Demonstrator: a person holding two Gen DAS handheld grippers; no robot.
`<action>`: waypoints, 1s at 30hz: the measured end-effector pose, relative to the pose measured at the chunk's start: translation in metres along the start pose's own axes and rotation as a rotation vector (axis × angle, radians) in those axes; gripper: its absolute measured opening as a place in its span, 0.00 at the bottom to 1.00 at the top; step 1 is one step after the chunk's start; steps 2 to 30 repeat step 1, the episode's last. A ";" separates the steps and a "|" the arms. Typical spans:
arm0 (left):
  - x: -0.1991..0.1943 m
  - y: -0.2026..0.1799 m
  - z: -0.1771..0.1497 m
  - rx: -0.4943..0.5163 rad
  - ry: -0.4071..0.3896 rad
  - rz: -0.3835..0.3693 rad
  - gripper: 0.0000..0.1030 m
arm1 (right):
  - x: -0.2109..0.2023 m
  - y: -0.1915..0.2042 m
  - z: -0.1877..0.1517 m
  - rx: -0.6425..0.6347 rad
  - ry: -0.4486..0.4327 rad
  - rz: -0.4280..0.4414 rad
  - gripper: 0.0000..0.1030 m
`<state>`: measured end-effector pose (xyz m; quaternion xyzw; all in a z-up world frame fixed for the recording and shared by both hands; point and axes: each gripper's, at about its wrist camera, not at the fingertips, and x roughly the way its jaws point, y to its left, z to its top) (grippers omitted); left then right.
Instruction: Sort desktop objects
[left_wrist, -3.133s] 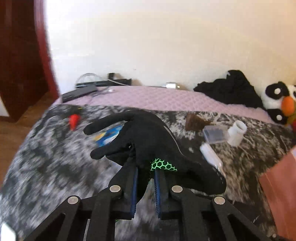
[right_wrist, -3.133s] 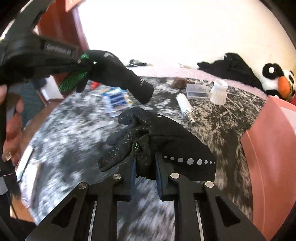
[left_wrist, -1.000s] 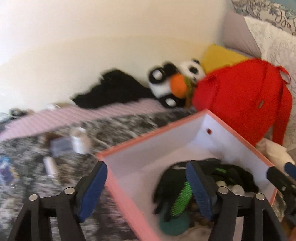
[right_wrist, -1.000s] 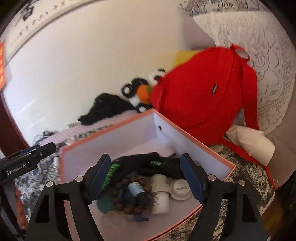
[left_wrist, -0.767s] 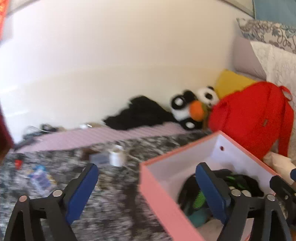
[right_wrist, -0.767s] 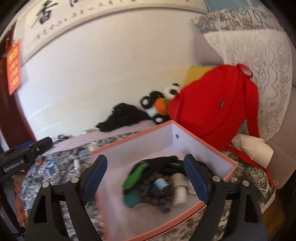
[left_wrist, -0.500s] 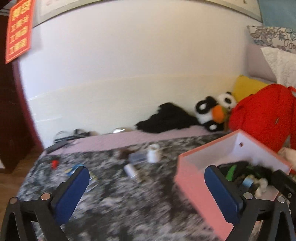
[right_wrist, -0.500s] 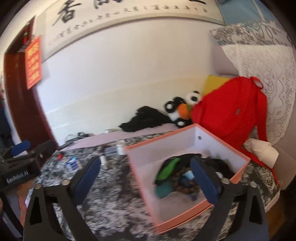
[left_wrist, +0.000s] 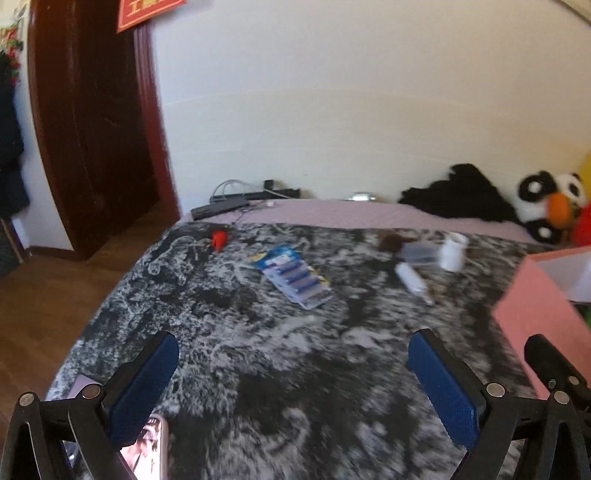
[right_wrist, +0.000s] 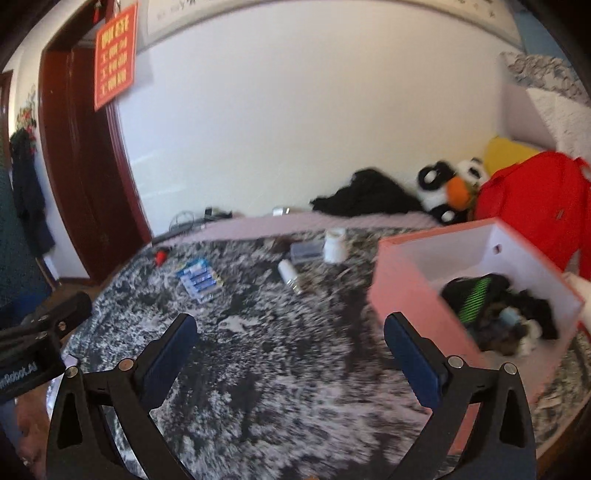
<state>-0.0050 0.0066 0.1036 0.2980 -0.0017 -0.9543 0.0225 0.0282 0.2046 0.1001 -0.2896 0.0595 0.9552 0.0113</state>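
Nearest the cameras, the left gripper (left_wrist: 291, 369) and the right gripper (right_wrist: 290, 349) both have their fingers spread wide with nothing between them, each hanging over bare black-and-white patterned bedspread (right_wrist: 258, 369) on the bed.

At about three o'clock in the right wrist view sits the pink box (right_wrist: 406, 291), already holding the black gloves with green trim (right_wrist: 476, 291) and some small, blurred items beside them, so part of the sorting looks done.

Further out, several things are left loose on the bedspread: a blue battery pack (left_wrist: 295, 277) near twelve o'clock, a white tube (left_wrist: 410, 277) at one o'clock, and beyond it a white jar (left_wrist: 452, 251) just beside a clear case (left_wrist: 419, 253). Farthest, at eleven o'clock, lies a small red object (left_wrist: 218, 238). By my judgement roughly half remains, the battery pack being the closest candidate.
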 end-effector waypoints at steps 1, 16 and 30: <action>0.017 0.003 -0.002 -0.021 0.010 0.000 1.00 | 0.017 0.003 -0.002 -0.006 0.016 -0.005 1.00; 0.017 0.003 -0.002 -0.021 0.010 0.000 1.00 | 0.017 0.003 -0.002 -0.006 0.016 -0.005 1.00; 0.017 0.003 -0.002 -0.021 0.010 0.000 1.00 | 0.017 0.003 -0.002 -0.006 0.016 -0.005 1.00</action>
